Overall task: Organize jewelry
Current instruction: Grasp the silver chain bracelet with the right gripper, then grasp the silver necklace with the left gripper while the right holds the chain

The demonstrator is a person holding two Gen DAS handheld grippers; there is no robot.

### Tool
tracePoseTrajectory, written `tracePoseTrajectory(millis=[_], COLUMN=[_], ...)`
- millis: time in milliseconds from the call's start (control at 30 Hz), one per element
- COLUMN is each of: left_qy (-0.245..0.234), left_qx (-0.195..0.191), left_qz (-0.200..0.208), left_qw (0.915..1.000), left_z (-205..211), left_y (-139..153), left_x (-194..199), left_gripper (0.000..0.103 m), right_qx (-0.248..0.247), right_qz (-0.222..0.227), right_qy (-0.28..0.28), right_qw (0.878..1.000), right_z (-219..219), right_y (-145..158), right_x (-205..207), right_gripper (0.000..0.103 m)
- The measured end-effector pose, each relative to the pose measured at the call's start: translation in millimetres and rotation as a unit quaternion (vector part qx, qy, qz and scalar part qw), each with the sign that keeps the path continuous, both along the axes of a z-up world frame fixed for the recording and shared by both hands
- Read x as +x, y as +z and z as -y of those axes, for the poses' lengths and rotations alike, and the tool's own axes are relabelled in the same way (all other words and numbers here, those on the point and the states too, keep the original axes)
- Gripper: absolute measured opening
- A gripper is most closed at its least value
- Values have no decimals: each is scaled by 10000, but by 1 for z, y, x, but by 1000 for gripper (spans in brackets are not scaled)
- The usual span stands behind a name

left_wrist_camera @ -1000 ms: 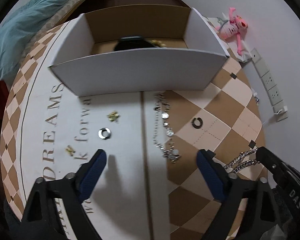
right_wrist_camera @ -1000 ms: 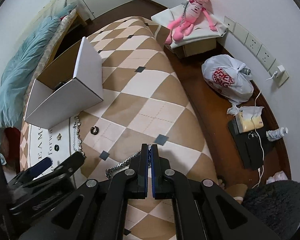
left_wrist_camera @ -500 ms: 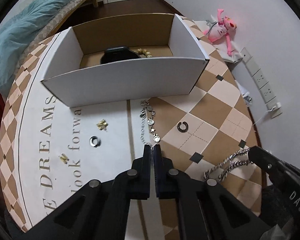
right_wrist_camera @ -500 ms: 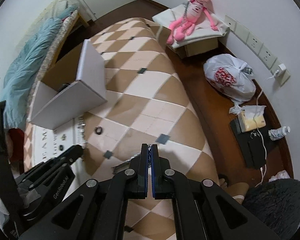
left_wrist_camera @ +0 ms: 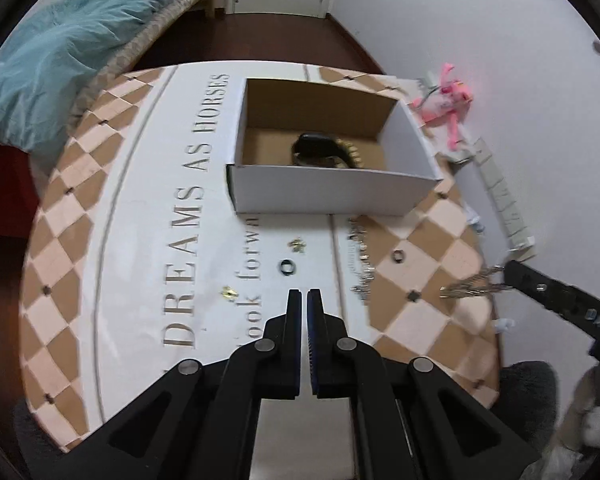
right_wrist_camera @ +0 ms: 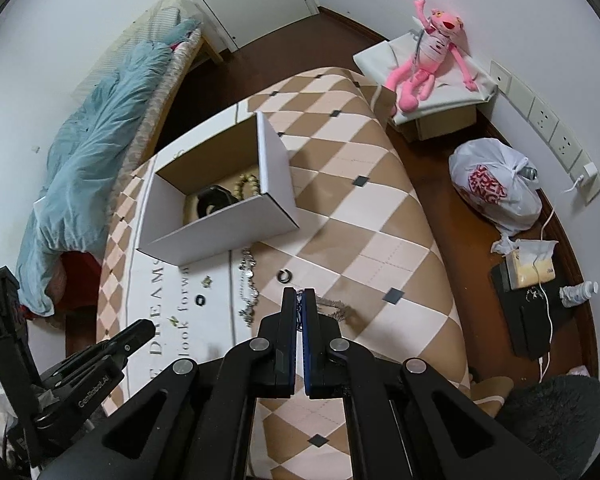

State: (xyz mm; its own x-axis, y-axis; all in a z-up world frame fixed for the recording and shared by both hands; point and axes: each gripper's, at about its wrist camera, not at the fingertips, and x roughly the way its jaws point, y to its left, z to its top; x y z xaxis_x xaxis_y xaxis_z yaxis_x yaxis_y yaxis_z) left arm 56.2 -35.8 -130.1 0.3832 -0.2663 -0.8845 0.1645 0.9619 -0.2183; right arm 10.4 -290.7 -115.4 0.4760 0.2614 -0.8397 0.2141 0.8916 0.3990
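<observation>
An open white cardboard box (left_wrist_camera: 332,192) (right_wrist_camera: 236,236) stands on the patterned table and holds a black item (left_wrist_camera: 320,148) and a bead bracelet (right_wrist_camera: 246,184). My right gripper (right_wrist_camera: 299,294) is shut on a thick silver chain (left_wrist_camera: 472,284) (right_wrist_camera: 332,306) and holds it above the table. My left gripper (left_wrist_camera: 304,296) is shut and empty, raised above the table. On the table lie a charm bracelet (left_wrist_camera: 362,264) (right_wrist_camera: 248,288), two dark rings (left_wrist_camera: 287,267) (left_wrist_camera: 398,256) and two small gold earrings (left_wrist_camera: 298,245) (left_wrist_camera: 229,292).
The table's right edge drops to a wooden floor with a white plastic bag (right_wrist_camera: 496,188), a tissue box (right_wrist_camera: 532,268) and a pink plush toy (right_wrist_camera: 428,60). A bed with a teal duvet (left_wrist_camera: 60,52) lies beyond the table's left side.
My left gripper closed from wide open and rose away from the table. My right gripper lifted the silver chain higher off the table.
</observation>
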Motion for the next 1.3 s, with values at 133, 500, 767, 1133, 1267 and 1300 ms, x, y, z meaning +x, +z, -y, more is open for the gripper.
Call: tracePoseTrajectory(millis=[133,500,767,1133,1267,1300], left_qy=[110,-19,-422,-592,-495,-487], left_qx=[-74,200,1062,358,-31,-115], left_qz=[-147,-403,-31,187,294,318], left_qw=[9998,9990,9934,9974,9983,9982], left_z=[6,41,85,74,50,43], left_y=[-12,-51,-64,-36,-6,3], left_x=[2,9,8,7,6,6], left_gripper=[4,78,51,4,4,4], right_qx=[65,269,278,404,425,440], right_qz=[-132,-810,-848,-576,-327,-263], right_qy=[23,-311,-442,-273,-45,14], right_qw=[9999,9959,9950,9971,9986,9987], right_z=[-1,25,33,25,17,14], right_y=[-12,-72,-76,-52,-27,-20], right_x=[-1,-25,-23,-20,-13,-11], right_gripper=[2,2,2,2,2,2])
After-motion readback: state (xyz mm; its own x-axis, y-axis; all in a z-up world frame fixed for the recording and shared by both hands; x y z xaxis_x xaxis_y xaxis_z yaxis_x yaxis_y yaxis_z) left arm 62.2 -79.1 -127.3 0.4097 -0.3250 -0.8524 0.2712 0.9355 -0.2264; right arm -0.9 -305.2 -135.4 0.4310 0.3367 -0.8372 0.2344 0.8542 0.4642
